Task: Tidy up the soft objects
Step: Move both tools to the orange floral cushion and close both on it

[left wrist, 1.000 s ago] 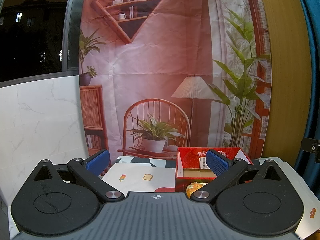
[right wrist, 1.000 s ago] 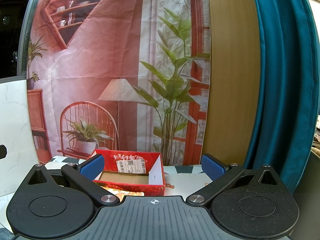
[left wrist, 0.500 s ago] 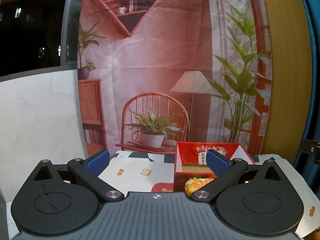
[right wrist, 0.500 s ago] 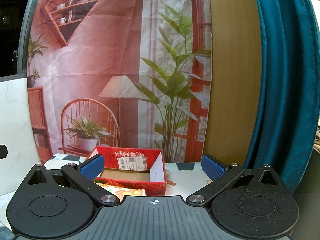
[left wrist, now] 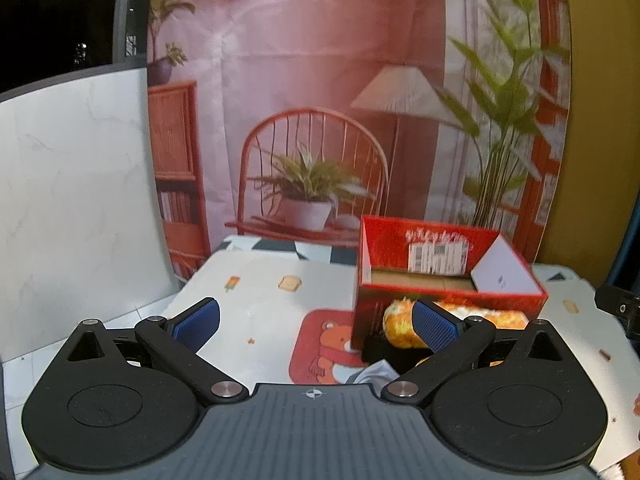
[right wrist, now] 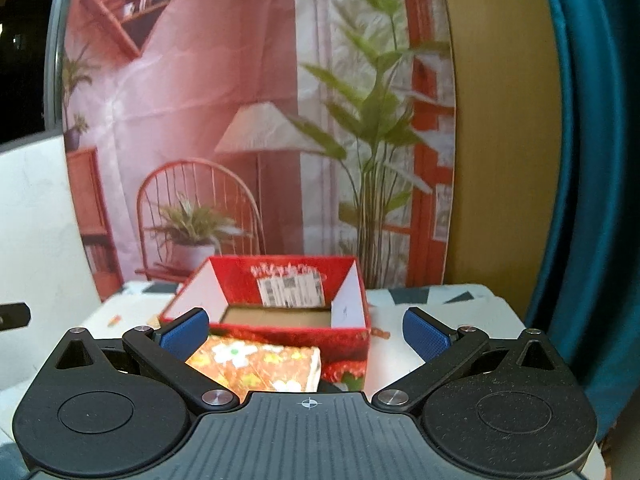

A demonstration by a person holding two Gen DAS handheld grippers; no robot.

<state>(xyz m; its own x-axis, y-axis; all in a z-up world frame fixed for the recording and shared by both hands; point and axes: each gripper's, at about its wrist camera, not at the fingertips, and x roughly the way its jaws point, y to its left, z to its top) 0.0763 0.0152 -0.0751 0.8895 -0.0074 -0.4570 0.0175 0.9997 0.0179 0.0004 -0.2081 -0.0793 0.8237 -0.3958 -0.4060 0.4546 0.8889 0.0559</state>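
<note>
Left wrist view: the left tool [left wrist: 316, 322] is seen released, its blue-padded fingers [left wrist: 197, 323] spread wide with nothing between them. Below and ahead of it lies the white worktop cover printed with small food motifs [left wrist: 260, 292], on which a red bear-print mat [left wrist: 320, 350] is seen just right of the tool's midline. Ahead and to the right stands the open red cardboard box with a white label on its inner back wall [left wrist: 444, 276]. The orange floral rolled soft cloth [left wrist: 400, 326] is shown against the box's near wall, partly hidden behind the right finger. A grey fabric scrap [left wrist: 370, 372] is visible just ahead of the tool body.

Right wrist view: the right tool [right wrist: 306, 330] is likewise released and empty. The orange floral folded soft cloth [right wrist: 256, 366] lies between its fingers, nearer the left one, in front of the red box [right wrist: 288, 304]. A teal curtain [right wrist: 580, 160] hangs at far right.
</note>
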